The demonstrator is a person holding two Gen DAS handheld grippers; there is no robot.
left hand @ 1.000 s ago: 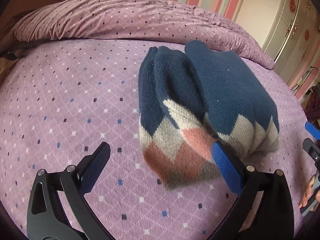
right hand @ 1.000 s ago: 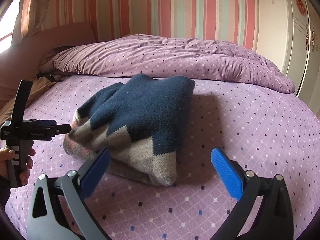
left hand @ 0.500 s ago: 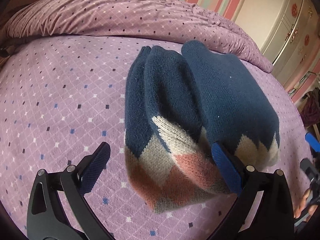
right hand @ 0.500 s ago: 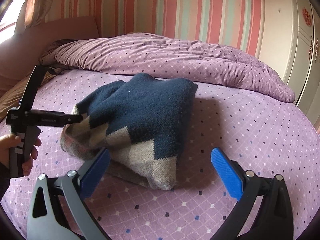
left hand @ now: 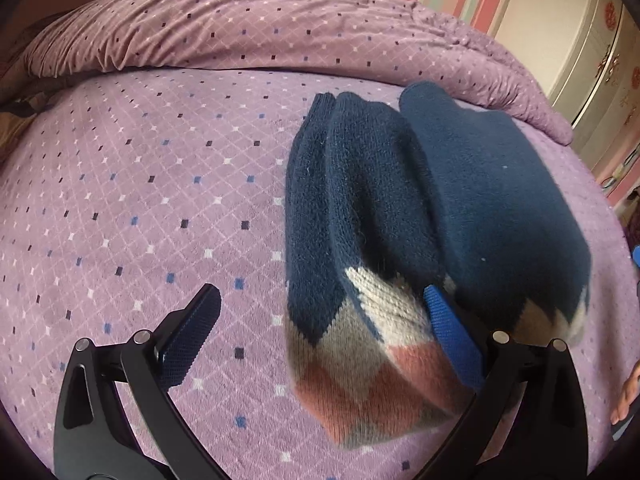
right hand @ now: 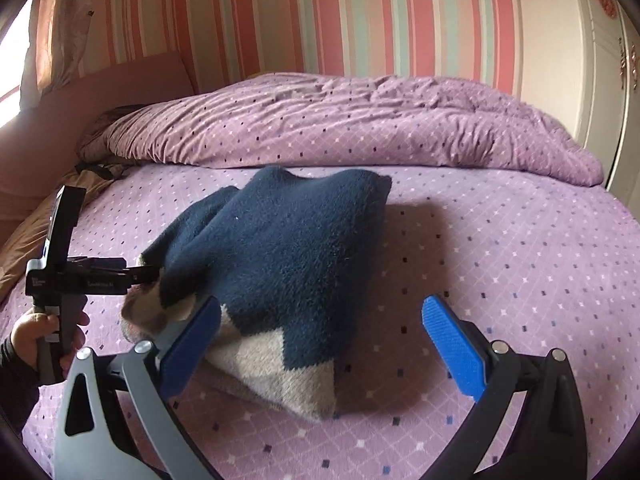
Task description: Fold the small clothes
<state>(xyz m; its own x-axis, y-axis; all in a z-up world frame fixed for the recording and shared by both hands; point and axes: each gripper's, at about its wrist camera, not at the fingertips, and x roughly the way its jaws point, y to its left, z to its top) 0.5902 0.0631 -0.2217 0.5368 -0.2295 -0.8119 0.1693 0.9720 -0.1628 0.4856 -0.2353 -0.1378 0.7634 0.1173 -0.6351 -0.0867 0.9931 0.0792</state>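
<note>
A folded knit sweater (left hand: 400, 208), navy with grey, cream and rust zigzags at its near end, lies on the purple dotted bed sheet (left hand: 140, 200). My left gripper (left hand: 320, 300) is open at that patterned end. Its right blue pad (left hand: 452, 336) sits in the crease between two folded layers, and its left pad rests apart over bare sheet. In the right wrist view the sweater (right hand: 288, 248) bulges upward, and my right gripper (right hand: 320, 308) is open at its front corner. The left gripper (right hand: 148, 274) touches the sweater's left end, held by a hand (right hand: 36, 328).
A rumpled purple duvet (right hand: 360, 120) is heaped along the far side of the bed. A white wardrobe (right hand: 580, 60) stands at the right, with a striped wall (right hand: 280, 20) behind. Brown fabric (right hand: 48, 216) lies at the bed's left edge. Bare sheet stretches left and right of the sweater.
My left gripper has moved forward to the sweater, and its right pad now sits deeper in the crease. The right gripper has edged closer to the front corner. Both stay open.
</note>
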